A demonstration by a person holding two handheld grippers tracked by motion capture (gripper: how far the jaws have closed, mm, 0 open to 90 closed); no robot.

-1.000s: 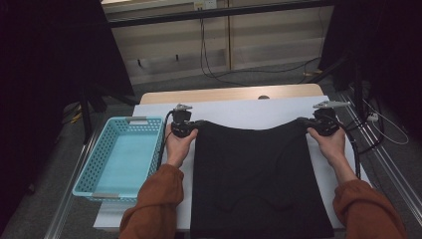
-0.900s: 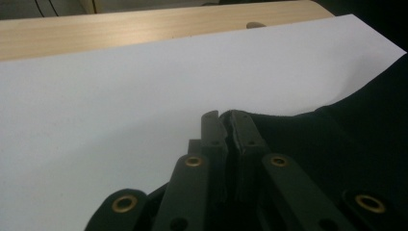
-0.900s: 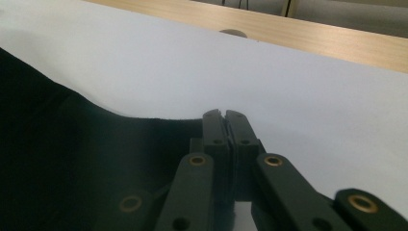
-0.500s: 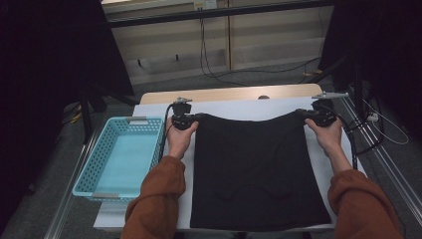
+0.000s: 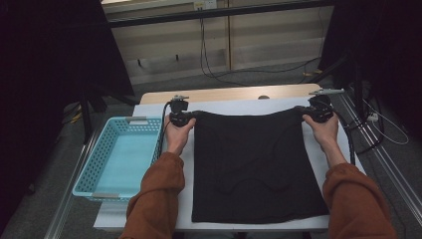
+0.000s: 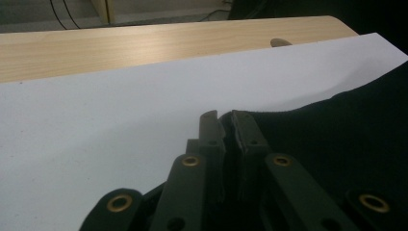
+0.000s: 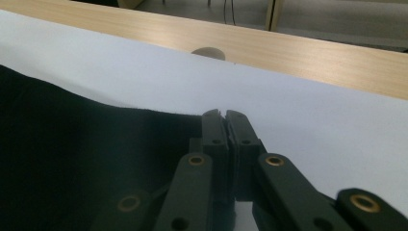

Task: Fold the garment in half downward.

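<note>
Garment (image 5: 256, 164), black, soft and limp: we pinch its far corners, left gripper (image 5: 180, 118) and right gripper (image 5: 313, 112) fingers clenched on cloth, spread flat on tabletop (image 5: 239, 107).

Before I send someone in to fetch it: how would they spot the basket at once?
Start at the table with the white sheet, where a black cloth lies spread between the two grippers. Look off the sheet's left edge, beside the person's left forearm: the basket sits there. It is the only light blue thing around, a rectangular plastic basket with perforated walls.
</note>
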